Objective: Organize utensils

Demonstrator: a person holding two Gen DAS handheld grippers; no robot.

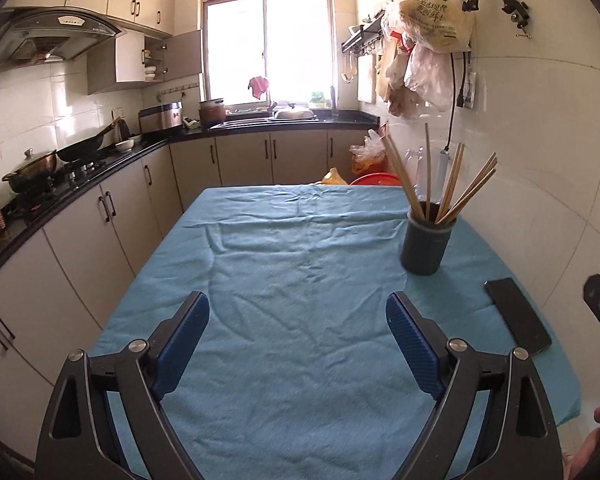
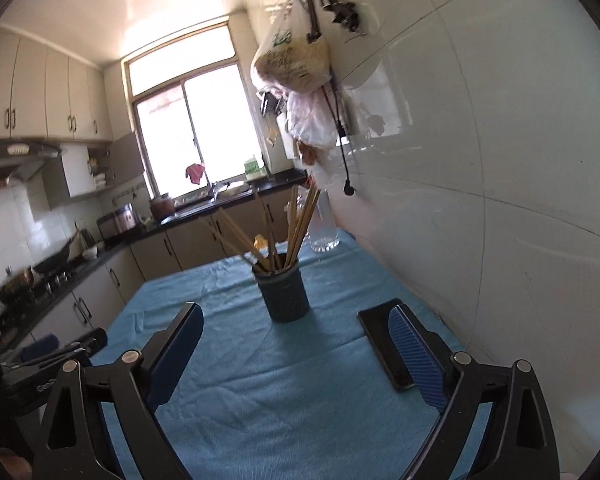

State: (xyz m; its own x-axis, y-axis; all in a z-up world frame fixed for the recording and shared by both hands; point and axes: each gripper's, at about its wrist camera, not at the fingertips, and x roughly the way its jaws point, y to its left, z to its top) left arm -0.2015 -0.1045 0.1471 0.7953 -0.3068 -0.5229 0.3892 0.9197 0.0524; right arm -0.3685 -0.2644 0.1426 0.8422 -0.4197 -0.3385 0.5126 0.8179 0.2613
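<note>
Chopsticks (image 1: 452, 182) all stand in the dark round holder (image 1: 428, 240), fanned out at diff angles, tips down inside. The holder sits upright on the blue-cloth table (image 1: 292, 280), toward the far right corner, near the wall-side edge. No loose utensils visible anywhere on the cloth in either view, so the sorting looks basically done, as far as can be seen; near edge of the table is partly hidden behind the tongs.

Left tongs (image 1: 298, 344): spread wide, nothing btwn the pads, over bare cloth at the near-middle of the table, well apart from the holder. Right tongs (image 2: 296, 350): also wide open, empty, aimed roughly at the holder, which sits beyond the tips, not touching.

A black phone (image 1: 518, 316) lies flat by the right edge, nearer than the holder; the right tongs' outer pad overlaps it in the right wrist view, contact can't be told. A clear glass bottle (image 2: 324, 224) stands behind the holder at the far right corner.

What's left, prob: nothing w/ utensils unless some lie out of frame; maybe just tidying the fan of sticks.
</note>
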